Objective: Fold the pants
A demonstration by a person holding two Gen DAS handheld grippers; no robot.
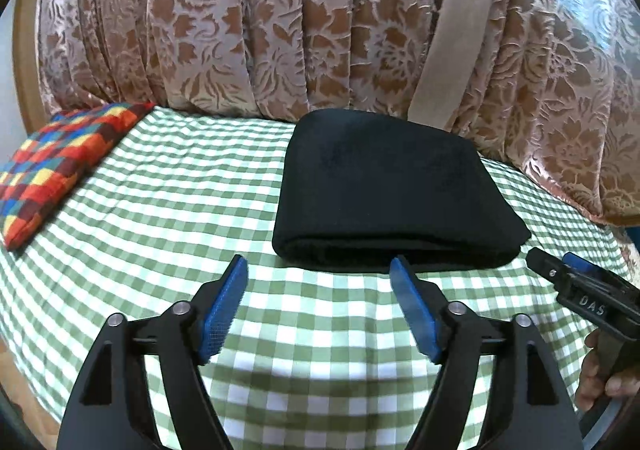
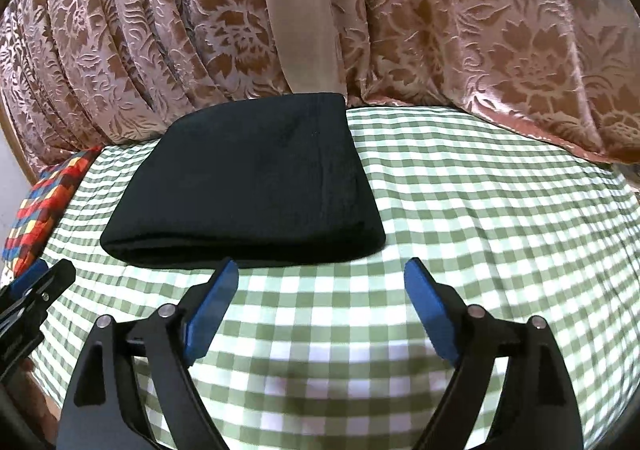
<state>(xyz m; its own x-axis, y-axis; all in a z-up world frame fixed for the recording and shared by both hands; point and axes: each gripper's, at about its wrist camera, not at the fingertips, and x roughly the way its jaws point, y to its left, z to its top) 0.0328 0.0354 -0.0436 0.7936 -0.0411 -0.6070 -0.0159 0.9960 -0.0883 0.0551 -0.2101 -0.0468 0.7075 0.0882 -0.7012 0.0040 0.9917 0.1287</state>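
Even, soft daylight; fisheye bends edges, dark corners, slight blur.

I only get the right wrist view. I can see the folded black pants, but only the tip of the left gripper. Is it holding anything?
Observer: No. The left gripper is open and empty, just short of the pants.
Operator: Does the colourful cushion touch the pants?
Observer: No. The cushion lies apart, with checked cloth between them.
Operator: Any of the person in view?
Observer: A hand holding the right gripper.
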